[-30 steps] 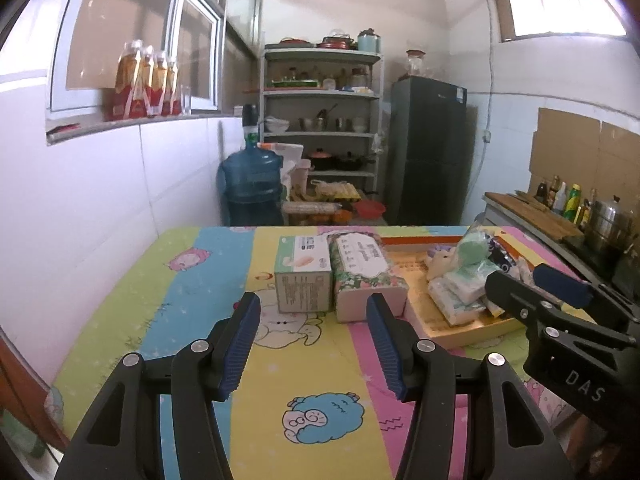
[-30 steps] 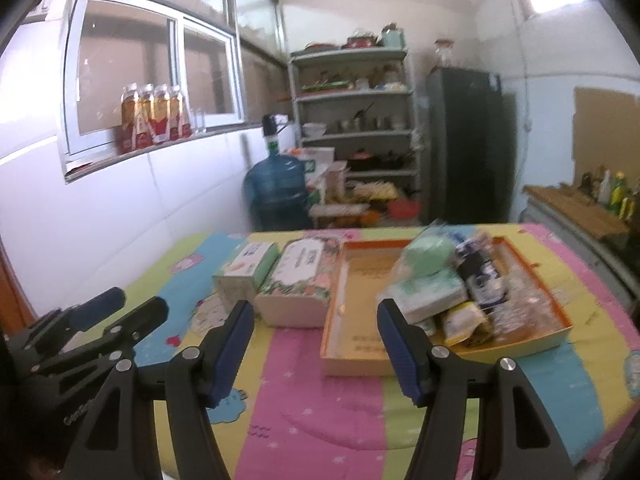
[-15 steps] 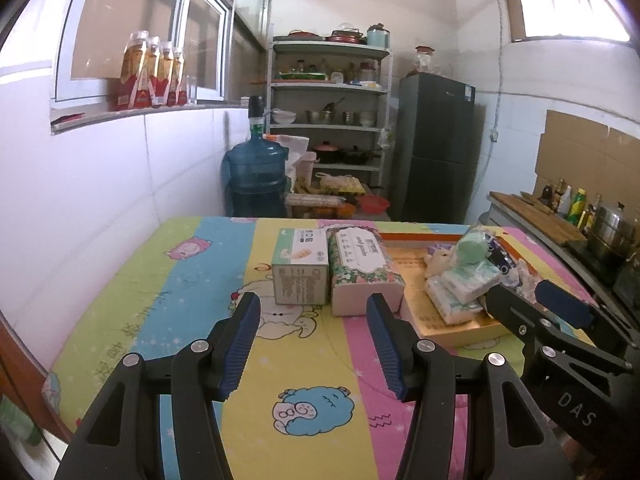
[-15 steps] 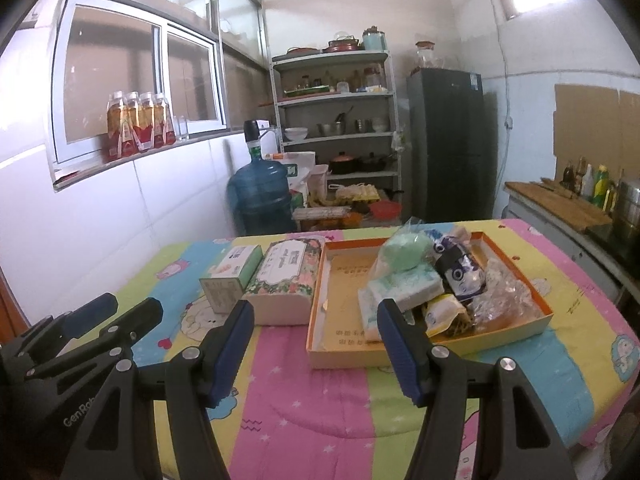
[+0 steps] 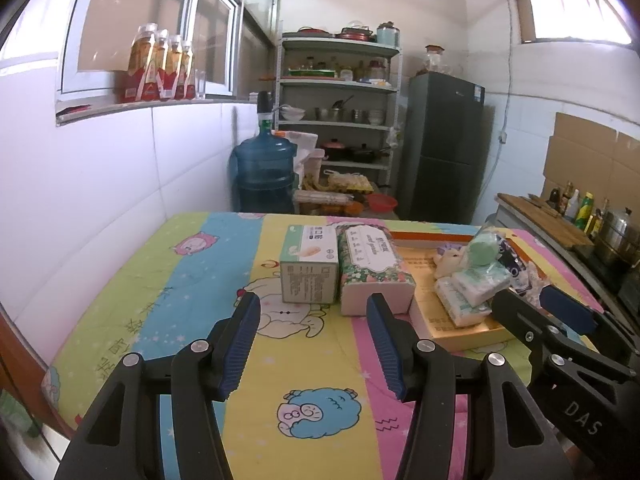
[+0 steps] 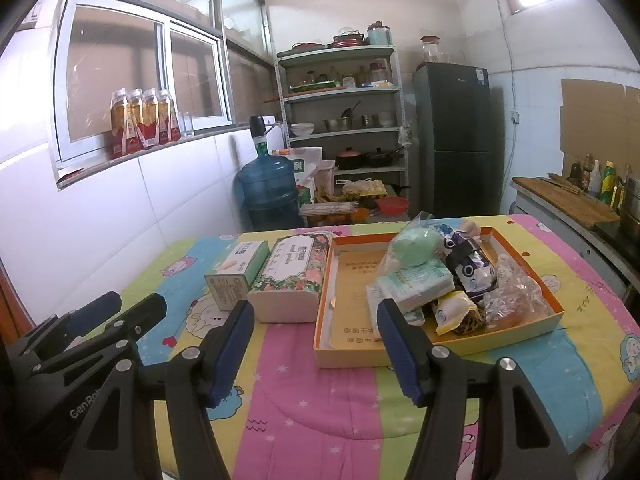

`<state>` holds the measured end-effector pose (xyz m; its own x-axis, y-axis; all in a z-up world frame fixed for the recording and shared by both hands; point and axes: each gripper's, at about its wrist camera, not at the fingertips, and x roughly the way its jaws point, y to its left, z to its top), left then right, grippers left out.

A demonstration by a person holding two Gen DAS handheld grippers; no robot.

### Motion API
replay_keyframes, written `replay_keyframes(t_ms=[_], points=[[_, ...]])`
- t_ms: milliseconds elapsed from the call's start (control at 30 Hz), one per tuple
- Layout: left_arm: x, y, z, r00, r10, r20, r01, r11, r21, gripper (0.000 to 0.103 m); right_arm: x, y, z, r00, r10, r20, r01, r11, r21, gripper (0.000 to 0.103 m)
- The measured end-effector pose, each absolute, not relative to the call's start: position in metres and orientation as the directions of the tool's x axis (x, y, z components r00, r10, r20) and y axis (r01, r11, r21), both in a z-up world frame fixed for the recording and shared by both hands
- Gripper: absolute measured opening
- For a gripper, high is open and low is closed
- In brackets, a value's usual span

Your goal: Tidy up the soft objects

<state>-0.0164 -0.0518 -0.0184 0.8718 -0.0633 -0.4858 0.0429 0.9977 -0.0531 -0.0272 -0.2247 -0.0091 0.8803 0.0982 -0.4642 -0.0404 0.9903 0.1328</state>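
Note:
An orange-rimmed tray (image 6: 520, 334) on the colourful quilted table holds a heap of soft packs: a green ball in a clear bag (image 6: 414, 246), a tissue pack (image 6: 416, 284), small pouches and crinkled plastic. Left of it lie a floral tissue pack (image 6: 294, 276) and a small green-and-white box (image 6: 236, 274). The same box (image 5: 310, 268), floral pack (image 5: 374, 272) and tray (image 5: 472, 334) show in the left wrist view. My left gripper (image 5: 314, 346) hovers open over the quilt, short of the box. My right gripper (image 6: 316, 350) is open too, in front of the tray's near left corner.
A white tiled wall runs along the table's left side. Behind the table stand a blue water jug (image 5: 264, 174), a metal shelf with pots (image 5: 340, 116) and a dark fridge (image 5: 444, 148). A counter with bottles (image 6: 576, 200) lies to the right.
Both views have pulled back and tipped up slightly, so the table's objects look a little smaller and farther. Nothing on the table has moved and both grippers stay open.

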Motion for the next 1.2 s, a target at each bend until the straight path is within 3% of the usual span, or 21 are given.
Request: replay_keyframes(t_ms=[1200], points=[[-0.015, -0.0504, -0.0194, 0.87, -0.064, -0.489, 0.043, 0.998, -0.053, 0.057, -0.0248, -0.2194, -0.0155, 0.873, 0.11, -0.475, -0.051, 0.989, 0.136, 0.064]])
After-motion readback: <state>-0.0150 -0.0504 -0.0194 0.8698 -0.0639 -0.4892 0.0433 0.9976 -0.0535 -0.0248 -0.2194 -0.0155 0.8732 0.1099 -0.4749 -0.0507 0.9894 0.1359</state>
